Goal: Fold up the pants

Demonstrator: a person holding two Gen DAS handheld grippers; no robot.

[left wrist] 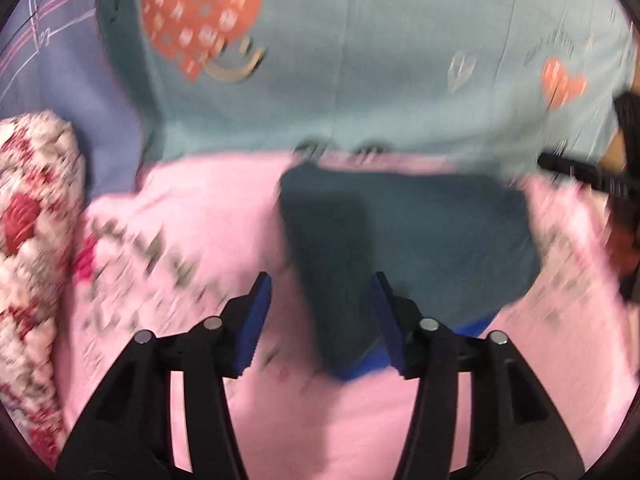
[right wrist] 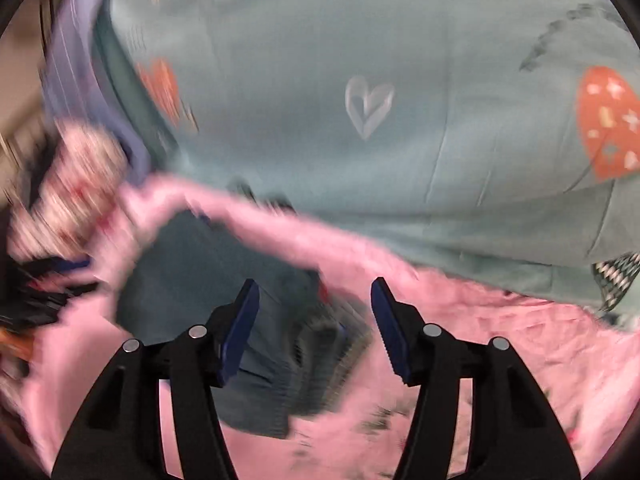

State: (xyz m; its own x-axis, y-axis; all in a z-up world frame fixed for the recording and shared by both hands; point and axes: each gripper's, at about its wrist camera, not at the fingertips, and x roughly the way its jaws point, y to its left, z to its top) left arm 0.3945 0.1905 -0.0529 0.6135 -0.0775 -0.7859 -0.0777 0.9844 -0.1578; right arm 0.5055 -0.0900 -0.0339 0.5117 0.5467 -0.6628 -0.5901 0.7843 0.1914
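Observation:
The dark teal pants (left wrist: 408,240) lie folded in a compact block on a pink blanket (left wrist: 192,208). My left gripper (left wrist: 322,292) is open and empty, hovering over the block's near left edge. In the right wrist view the pants (right wrist: 224,292) lie under and left of my right gripper (right wrist: 314,300), which is open and empty above them. The other gripper shows as a black shape at the right edge of the left wrist view (left wrist: 600,176) and at the left edge of the right wrist view (right wrist: 48,288). Both views are motion-blurred.
A light teal sheet with red hearts (left wrist: 360,60) covers the bed behind the blanket; it also fills the top of the right wrist view (right wrist: 360,80). A red-and-white floral pillow (left wrist: 36,220) lies at left, over a purple striped sheet (left wrist: 60,64).

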